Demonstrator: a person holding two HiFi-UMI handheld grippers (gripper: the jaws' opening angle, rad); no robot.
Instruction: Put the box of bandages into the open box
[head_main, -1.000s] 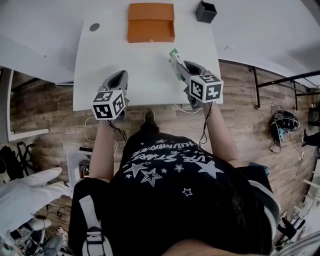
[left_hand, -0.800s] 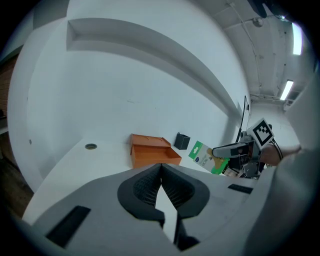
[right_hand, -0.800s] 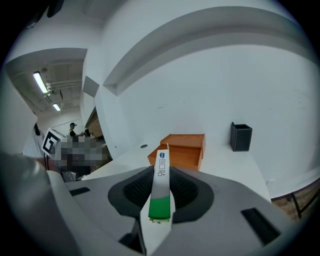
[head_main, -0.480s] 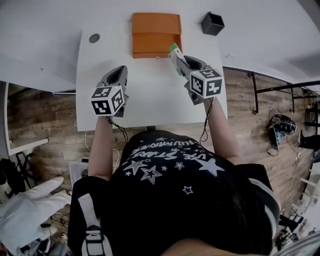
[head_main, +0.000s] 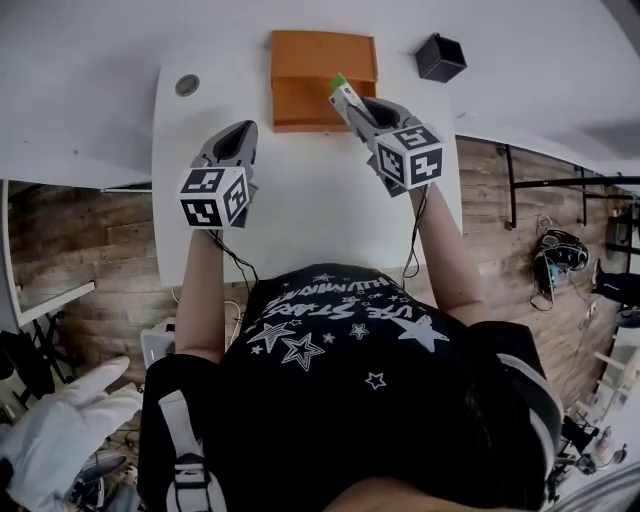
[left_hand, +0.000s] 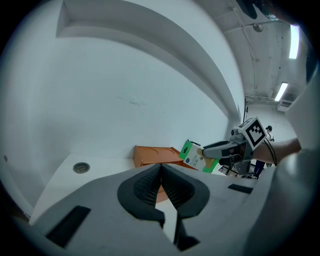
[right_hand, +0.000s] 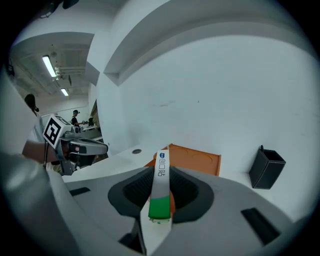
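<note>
My right gripper (head_main: 352, 103) is shut on the box of bandages (head_main: 342, 94), a flat white and green carton (right_hand: 160, 190) held on edge between the jaws. It hangs over the front right part of the open orange box (head_main: 322, 66) at the far side of the white table (head_main: 300, 200). In the left gripper view the bandage box (left_hand: 196, 156) and the orange box (left_hand: 155, 155) lie ahead to the right. My left gripper (head_main: 232, 150) is shut and holds nothing, over the table's left half.
A small black square cup (head_main: 440, 57) stands at the table's far right corner, also in the right gripper view (right_hand: 266, 167). A round grey grommet (head_main: 187, 85) sits at the far left. Wooden floor and cables surround the table.
My right gripper has carried the bandage box forward, from over the bare table to over the orange box's front edge. The left gripper has hardly moved.
</note>
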